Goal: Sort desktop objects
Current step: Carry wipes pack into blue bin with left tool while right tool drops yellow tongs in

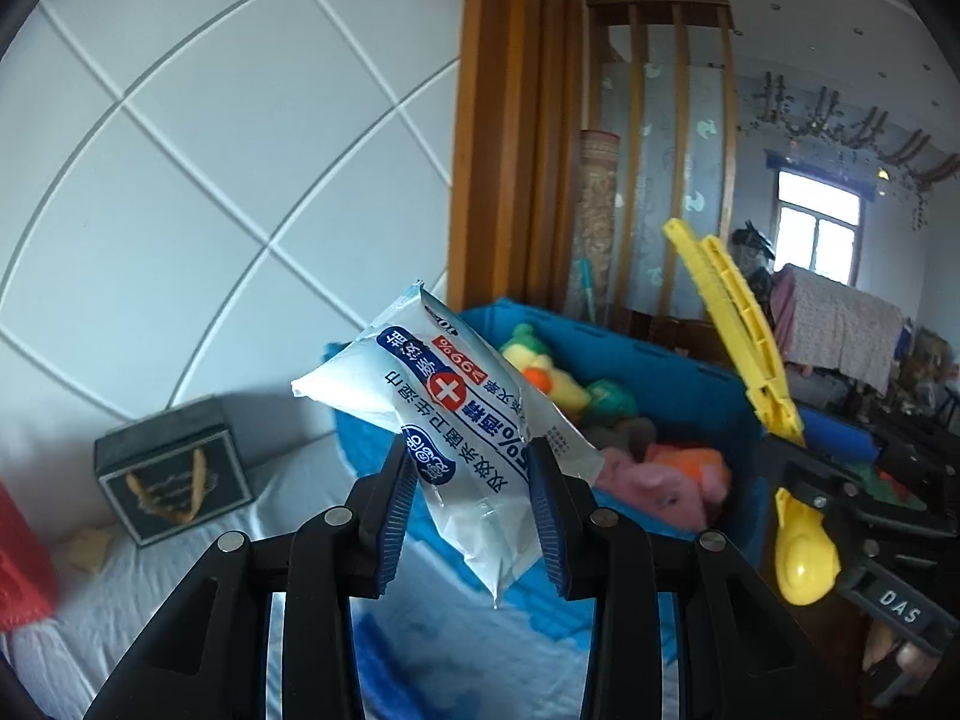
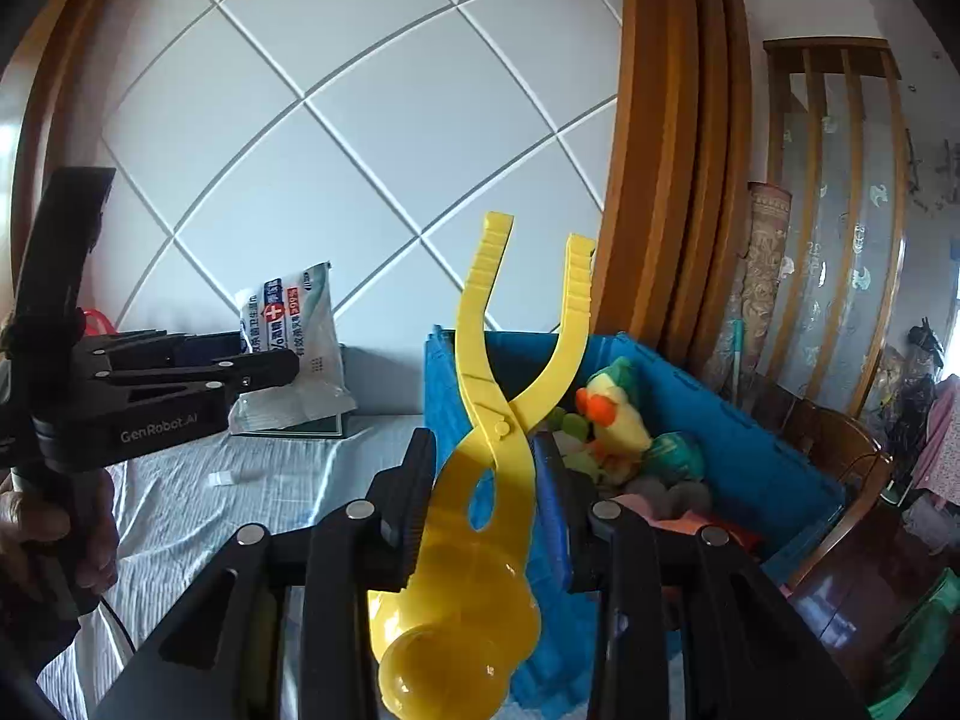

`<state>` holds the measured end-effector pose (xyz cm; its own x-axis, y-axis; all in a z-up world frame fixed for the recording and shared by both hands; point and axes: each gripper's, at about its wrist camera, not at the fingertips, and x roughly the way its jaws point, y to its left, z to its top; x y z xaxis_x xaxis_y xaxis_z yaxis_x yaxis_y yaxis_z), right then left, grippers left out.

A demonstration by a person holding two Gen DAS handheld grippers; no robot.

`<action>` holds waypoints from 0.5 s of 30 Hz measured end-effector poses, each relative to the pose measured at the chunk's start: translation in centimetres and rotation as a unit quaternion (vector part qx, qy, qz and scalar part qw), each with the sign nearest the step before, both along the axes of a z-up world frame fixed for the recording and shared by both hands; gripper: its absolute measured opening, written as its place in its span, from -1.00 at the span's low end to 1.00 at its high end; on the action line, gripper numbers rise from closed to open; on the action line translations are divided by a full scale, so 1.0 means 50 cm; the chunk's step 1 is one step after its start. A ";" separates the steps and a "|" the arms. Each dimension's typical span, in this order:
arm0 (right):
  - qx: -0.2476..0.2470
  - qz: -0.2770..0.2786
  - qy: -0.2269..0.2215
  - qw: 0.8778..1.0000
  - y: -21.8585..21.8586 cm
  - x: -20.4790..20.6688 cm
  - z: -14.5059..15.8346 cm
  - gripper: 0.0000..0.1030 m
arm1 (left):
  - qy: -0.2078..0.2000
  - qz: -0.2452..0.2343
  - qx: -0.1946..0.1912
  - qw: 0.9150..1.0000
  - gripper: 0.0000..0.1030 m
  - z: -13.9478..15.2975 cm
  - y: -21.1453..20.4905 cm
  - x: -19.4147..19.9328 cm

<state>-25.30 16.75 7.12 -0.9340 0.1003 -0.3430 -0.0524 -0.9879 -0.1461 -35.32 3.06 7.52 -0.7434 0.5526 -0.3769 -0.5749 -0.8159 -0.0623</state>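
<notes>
Left gripper [image 1: 474, 501] clenched on a wipes pack [image 1: 456, 420], long axis slanting from lower right up to upper left, raised before the blue bin [image 1: 690, 390]. Right gripper [image 2: 489, 498] clamped on yellow tongs [image 2: 498, 420], scoop end nearest the camera, twin handles pointing up and away over the bin's near edge. Below, a pale striped cloth [image 2: 240, 504]; behind, a white quilted wall [image 2: 360, 120] and wooden posts [image 2: 678, 180].

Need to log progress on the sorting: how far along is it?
Done: plush toys already lie in the blue bin. In hand: the left gripper is shut on a wipes pack and the right gripper on yellow tongs, both held up near the bin. Left: dropping both in; a dark box sits on the table.
</notes>
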 end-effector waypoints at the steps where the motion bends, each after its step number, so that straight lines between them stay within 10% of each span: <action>1: 0.002 -0.005 0.002 1.000 0.035 -0.007 0.010 -0.37 | 0.002 -0.007 -0.001 1.000 -0.29 0.007 0.045 0.003; 15: -0.036 -0.065 -0.028 0.997 0.386 -0.136 -0.015 -0.38 | -0.008 0.000 -0.047 0.999 -0.28 -0.002 0.351 -0.054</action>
